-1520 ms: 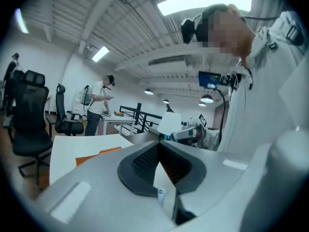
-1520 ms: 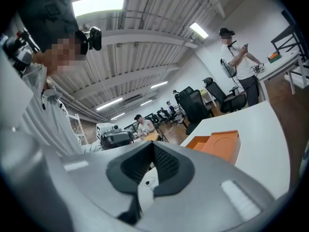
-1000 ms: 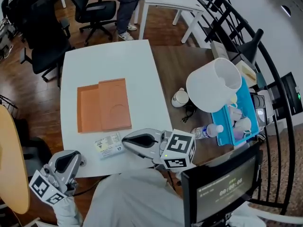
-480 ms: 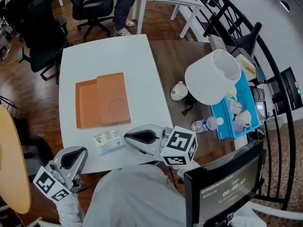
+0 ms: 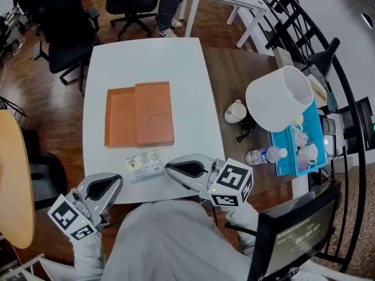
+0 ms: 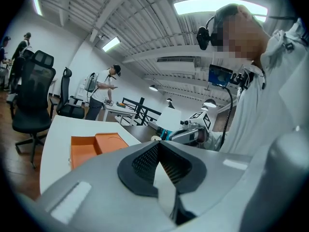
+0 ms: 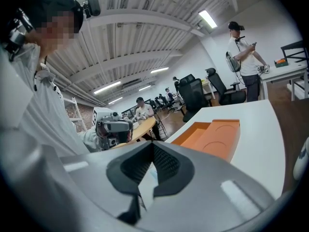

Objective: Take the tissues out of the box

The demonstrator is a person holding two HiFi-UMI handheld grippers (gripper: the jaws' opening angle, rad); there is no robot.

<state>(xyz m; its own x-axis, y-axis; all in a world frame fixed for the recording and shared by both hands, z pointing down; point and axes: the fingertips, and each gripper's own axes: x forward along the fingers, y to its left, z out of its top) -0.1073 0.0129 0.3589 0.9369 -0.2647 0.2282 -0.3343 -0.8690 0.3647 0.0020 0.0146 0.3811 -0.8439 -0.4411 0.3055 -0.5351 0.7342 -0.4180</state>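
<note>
An orange flat box [image 5: 139,115] lies on the white table [image 5: 146,63], its lid slid partly aside; it also shows as the orange box [image 6: 94,146] and the orange box [image 7: 212,137]. A small printed tissue packet [image 5: 143,164] lies near the table's front edge. My right gripper [image 5: 174,168] hovers just right of the packet, shut with nothing between its jaws; in its own view the right gripper [image 7: 152,145] shows closed pads. My left gripper [image 5: 111,183] hangs off the table's front left corner, shut and empty, and the left gripper [image 6: 158,145] points toward the box.
To the right, a brown desk carries a white lamp shade [image 5: 278,98], a mug [image 5: 235,111], a water bottle [image 5: 266,156] and a blue tray [image 5: 299,151]. A monitor [image 5: 293,239] stands at the lower right. Office chairs [image 5: 70,22] and a standing person [image 5: 173,2] are beyond the table.
The head view has shifted, so the table sits higher and further right in frame. The left gripper has come a little nearer the table's corner. Both grippers stay shut.
</note>
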